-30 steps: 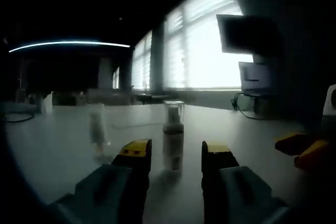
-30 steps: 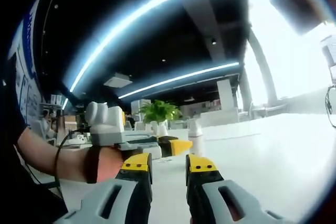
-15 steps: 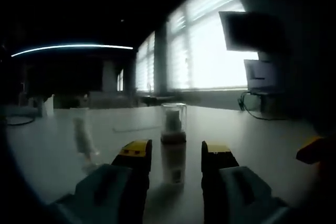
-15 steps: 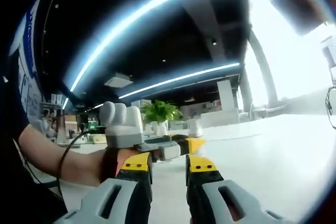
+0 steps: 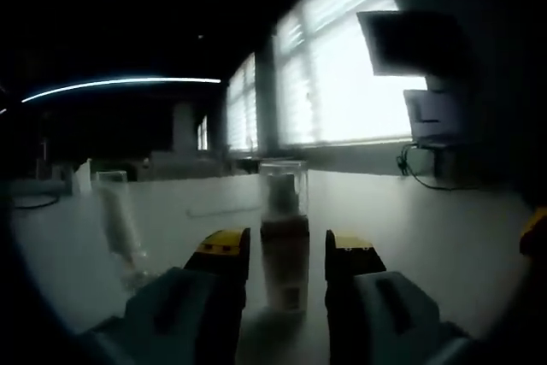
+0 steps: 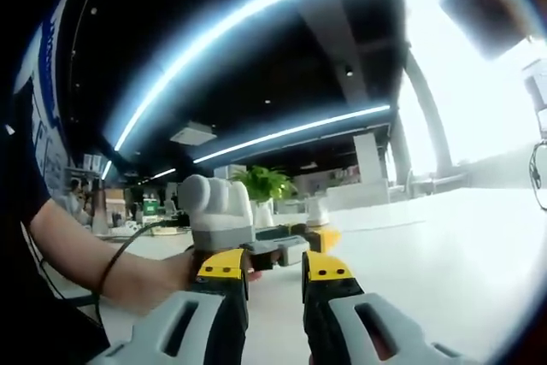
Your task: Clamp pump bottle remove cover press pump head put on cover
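In the left gripper view, the left gripper has its yellow-tipped fingers spread apart, one on each side of the pump bottle. The bottle stands upright on the tabletop, between the fingertips or just beyond them, with a narrow gap showing on either side; the dim picture does not let me tell whether either finger touches it. A clear cover sits over the top of the bottle, and the pump head shows faintly through it. To the left, well apart from the bottle, a second slim clear container stands tilted and blurred on the same pale surface.

In the right gripper view, the right gripper holds nothing; its fingers stand parted with a slim gap between them, raised above the tabletop. Beyond them, the person's hand reaches in from the left with the other gripper, whose yellow tips point toward a small pale bottle shape behind them.

The tabletop is broad, white and smooth. The room is a large open office: long strip lights curve across a dark ceiling, bright windows with blinds fill one wall, a monitor stands by the window, and a green potted plant sits at the far side.
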Demonstrator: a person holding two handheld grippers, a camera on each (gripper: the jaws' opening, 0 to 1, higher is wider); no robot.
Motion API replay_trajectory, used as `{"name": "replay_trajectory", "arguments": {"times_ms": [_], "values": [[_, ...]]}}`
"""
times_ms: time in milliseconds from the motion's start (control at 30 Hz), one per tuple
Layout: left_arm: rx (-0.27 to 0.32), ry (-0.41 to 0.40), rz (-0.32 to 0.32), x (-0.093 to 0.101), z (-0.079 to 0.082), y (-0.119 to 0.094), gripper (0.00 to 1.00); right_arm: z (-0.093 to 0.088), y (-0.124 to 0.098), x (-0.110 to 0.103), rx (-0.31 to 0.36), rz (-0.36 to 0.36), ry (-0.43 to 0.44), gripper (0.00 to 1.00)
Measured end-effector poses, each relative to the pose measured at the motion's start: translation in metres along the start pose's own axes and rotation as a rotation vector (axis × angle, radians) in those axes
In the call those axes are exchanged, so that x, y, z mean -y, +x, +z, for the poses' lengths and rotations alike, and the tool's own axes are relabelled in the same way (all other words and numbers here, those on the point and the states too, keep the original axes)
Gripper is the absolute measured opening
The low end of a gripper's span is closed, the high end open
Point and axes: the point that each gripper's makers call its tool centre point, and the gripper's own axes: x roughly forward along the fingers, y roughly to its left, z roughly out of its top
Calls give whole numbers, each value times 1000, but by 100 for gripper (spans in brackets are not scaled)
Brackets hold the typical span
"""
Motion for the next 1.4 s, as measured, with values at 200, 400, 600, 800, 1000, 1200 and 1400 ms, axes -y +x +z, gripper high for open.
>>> {"name": "replay_trajectory", "arguments": {"times_ms": [200, 400, 600, 800, 1000, 1200, 1400], "values": [[25, -8, 10, -2, 10, 5, 23, 0, 0, -1, 1, 5, -2, 20], [5, 10, 22, -4, 5, 4, 18, -1, 0, 0, -1, 6, 0, 19], [14, 52, 13, -2, 5, 4, 15, -1, 0, -1, -4, 6, -11, 19], [20, 64, -8, 1, 5, 3, 14, -2, 0, -1, -7, 6, -16, 19], [25, 32, -41, 2, 4, 2, 14, -2, 0, -1, -9, 7, -17, 18], [36, 60, -92, 10, 5, 3, 13, -2, -1, 0, -10, 6, -20, 17], [38, 22, -97, 7, 4, 3, 13, -3, 0, -1, -12, 7, -23, 17]]}}
